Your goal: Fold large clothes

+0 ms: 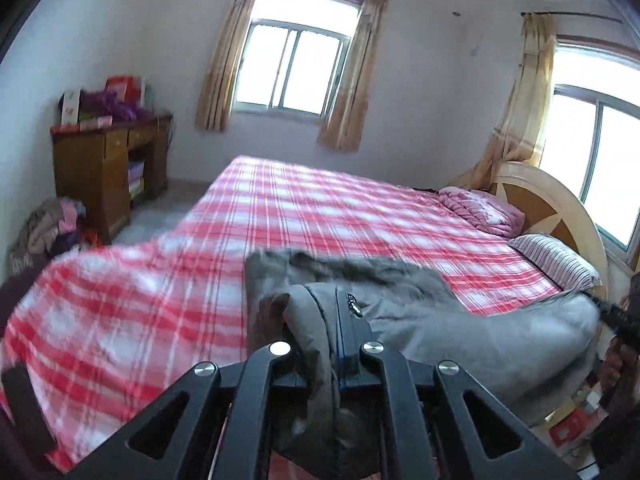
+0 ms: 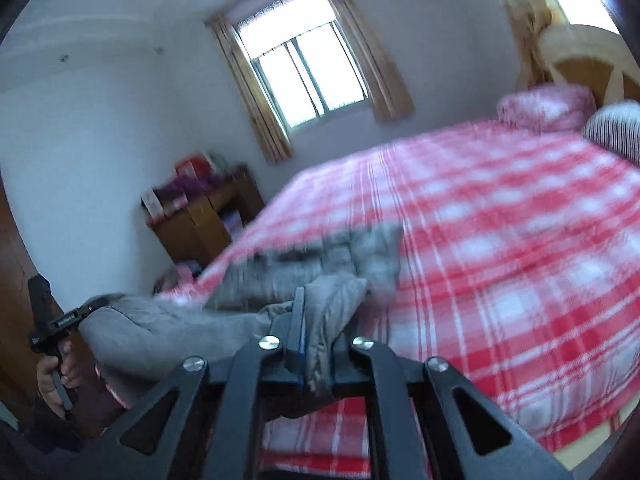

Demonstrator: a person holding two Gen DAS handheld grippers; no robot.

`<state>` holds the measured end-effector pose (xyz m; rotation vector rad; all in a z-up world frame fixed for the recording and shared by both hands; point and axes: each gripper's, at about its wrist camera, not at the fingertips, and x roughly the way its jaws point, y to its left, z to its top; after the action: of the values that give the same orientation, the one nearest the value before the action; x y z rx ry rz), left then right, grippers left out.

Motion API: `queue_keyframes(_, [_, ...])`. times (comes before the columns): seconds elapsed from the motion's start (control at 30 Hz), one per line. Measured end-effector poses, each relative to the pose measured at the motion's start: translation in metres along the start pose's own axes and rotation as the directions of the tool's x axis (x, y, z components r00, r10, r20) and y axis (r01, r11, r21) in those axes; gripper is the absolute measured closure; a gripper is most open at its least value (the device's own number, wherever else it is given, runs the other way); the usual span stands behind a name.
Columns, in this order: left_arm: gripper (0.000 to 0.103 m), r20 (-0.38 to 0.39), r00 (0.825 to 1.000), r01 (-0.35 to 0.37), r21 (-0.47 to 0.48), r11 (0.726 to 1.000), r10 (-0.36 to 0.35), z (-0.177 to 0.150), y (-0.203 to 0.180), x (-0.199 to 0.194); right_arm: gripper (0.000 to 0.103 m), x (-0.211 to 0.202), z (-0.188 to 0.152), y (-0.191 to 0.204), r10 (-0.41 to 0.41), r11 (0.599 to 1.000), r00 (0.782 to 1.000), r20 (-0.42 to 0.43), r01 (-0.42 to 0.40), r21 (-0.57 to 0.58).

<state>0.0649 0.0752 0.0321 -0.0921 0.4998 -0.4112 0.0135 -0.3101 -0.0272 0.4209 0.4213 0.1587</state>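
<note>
Left gripper (image 1: 326,320): jaws clamped on a bunched edge of the grey padded garment (image 1: 460,320), a zip pull showing just ahead of its right finger. Right gripper (image 2: 316,320): jaws likewise clenched on a fold of the same garment, which sags between the two tools, its fur-trimmed far part resting ahead of both on the red plaid bedspread (image 1: 320,208). Beyond the garment lie a pink pillow (image 1: 480,210) and a striped pillow (image 1: 556,260) against the wooden headboard (image 1: 560,208); the right view is motion-blurred.
</note>
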Motion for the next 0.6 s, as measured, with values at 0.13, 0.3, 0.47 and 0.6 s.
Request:
queue_keyframes(0.13, [0.097,-0.054,0.995,-0.081,0.042,0.996,0.083,0.028,0.014,0.082,0.094,0.034,0.033,-0.004,-0.032,0.999,0.998,0.059,0.034,-0.028])
queue_keyframes(0.3, [0.097,-0.132,0.981,-0.138,0.035,0.990,0.142,0.041,0.040,0.177,0.094,0.124,0.062,-0.024,-0.097,0.995,0.995,0.033,0.098,-0.022])
queue_keyframes(0.47, [0.092,-0.180,0.970,-0.163,0.011,0.986,0.163,0.045,0.058,0.243,0.094,0.193,0.076,-0.049,-0.155,0.988,0.988,-0.011,0.155,0.010])
queue_keyframes(0.6, [0.085,-0.270,0.949,-0.181,-0.052,0.982,0.160,0.049,0.081,0.291,0.094,0.248,0.081,-0.074,-0.205,0.978,0.976,-0.067,0.207,0.025])
